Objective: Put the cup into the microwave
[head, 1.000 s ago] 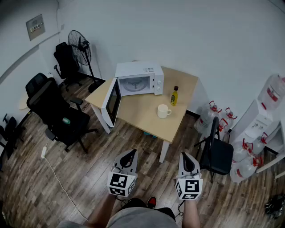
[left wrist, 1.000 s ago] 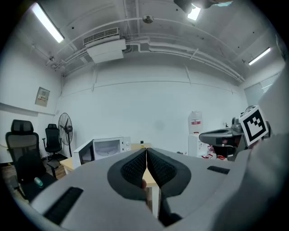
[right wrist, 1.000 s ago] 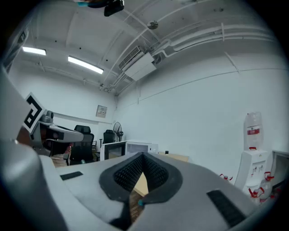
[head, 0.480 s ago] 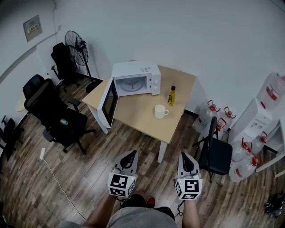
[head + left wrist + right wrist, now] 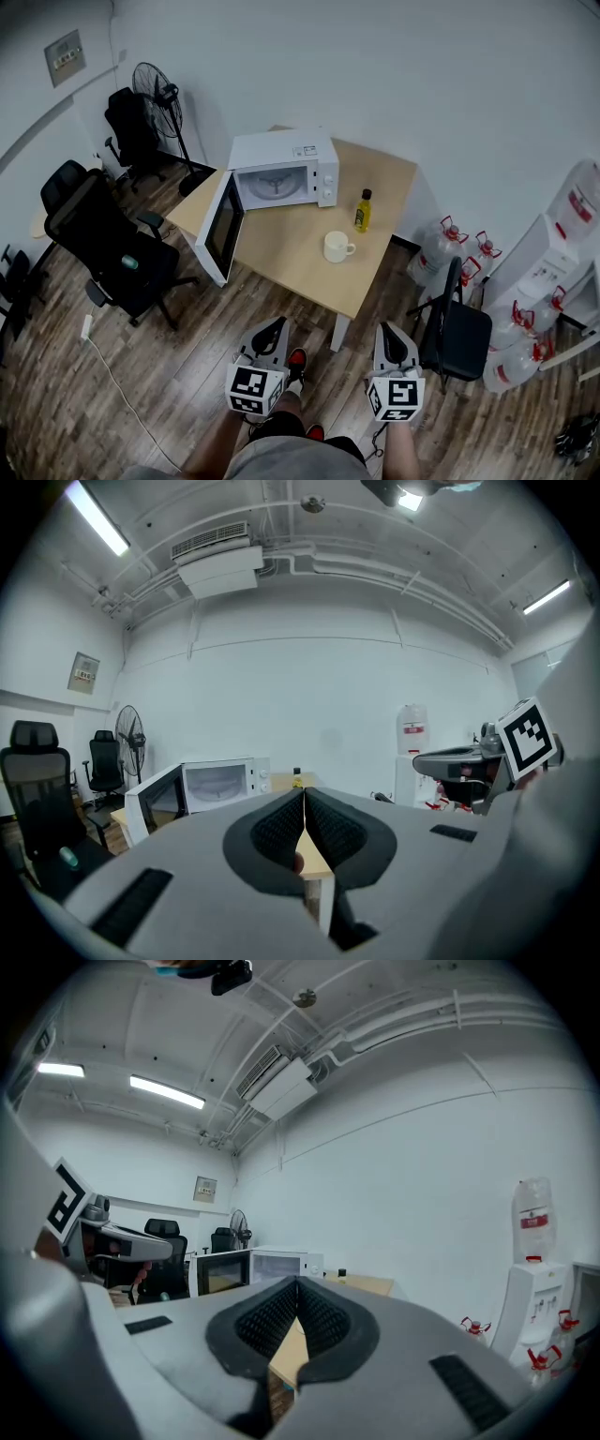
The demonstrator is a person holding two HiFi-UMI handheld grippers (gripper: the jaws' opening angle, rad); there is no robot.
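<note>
Cup [image 5: 337,247] stands on the table [image 5: 300,267], well ahead of both jaw pairs and right of the open microwave [image 5: 281,173]. Left gripper [image 5: 274,323] and right gripper [image 5: 390,330] point forward side by side, jaws pressed together, empty. Neither gripper view lets the cup be made out. Bare floor [image 5: 187,375] runs from the jaws to the table's near edge.

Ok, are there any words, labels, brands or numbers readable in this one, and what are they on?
No text here can be read.
Wall plaque: print too small.
Microwave, top sticker: blurred.
Bottle, label: too small.
Water jug, red label: blurred.
Left gripper and right gripper, cubes: black-and-white square patterns, no letters.
</note>
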